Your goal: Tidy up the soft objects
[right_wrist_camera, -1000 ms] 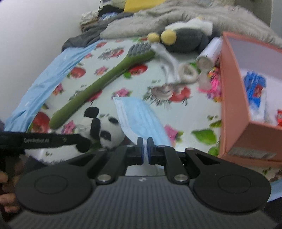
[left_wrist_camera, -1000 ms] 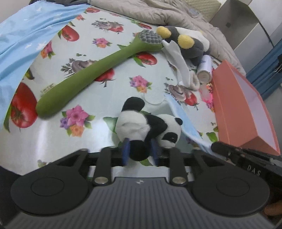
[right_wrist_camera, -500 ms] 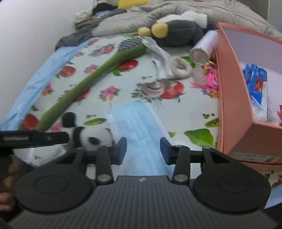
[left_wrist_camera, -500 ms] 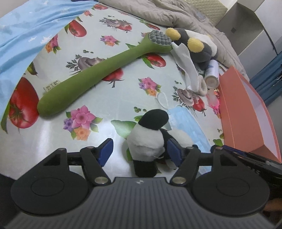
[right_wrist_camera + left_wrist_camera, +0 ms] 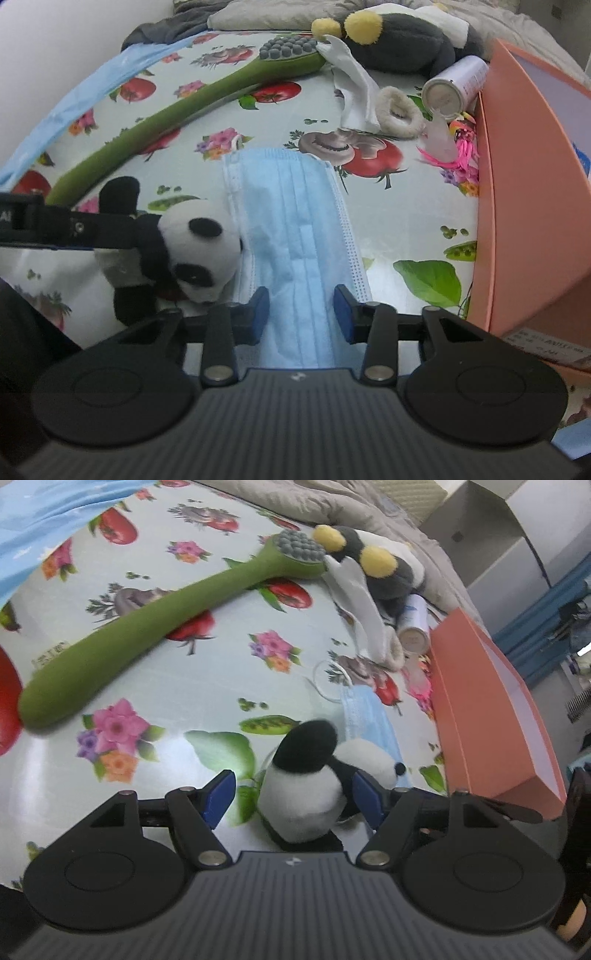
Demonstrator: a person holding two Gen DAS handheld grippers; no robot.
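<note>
A small panda plush (image 5: 303, 786) stands on the flowered tablecloth between the fingers of my open left gripper (image 5: 293, 794); the pads do not press it. It also shows in the right wrist view (image 5: 192, 251), beside the left gripper's arm. A blue face mask (image 5: 295, 229) lies flat next to the panda, and my open right gripper (image 5: 301, 306) straddles its near end. A long green plush toothbrush (image 5: 147, 627) lies further back, with a grey and yellow plush (image 5: 376, 568) behind it.
An orange box (image 5: 491, 716) stands open at the right. A white spray can (image 5: 454, 88), a white fluffy hair tie (image 5: 399, 114), a white cloth (image 5: 354, 92) and a pink feathery thing (image 5: 458, 147) lie near it. Bedding lies behind; a blue sheet (image 5: 44, 524) lies left.
Both grippers were shut and have opened. The left one let go of the panda, which now stands upright. The right gripper moved forward over the mask.
</note>
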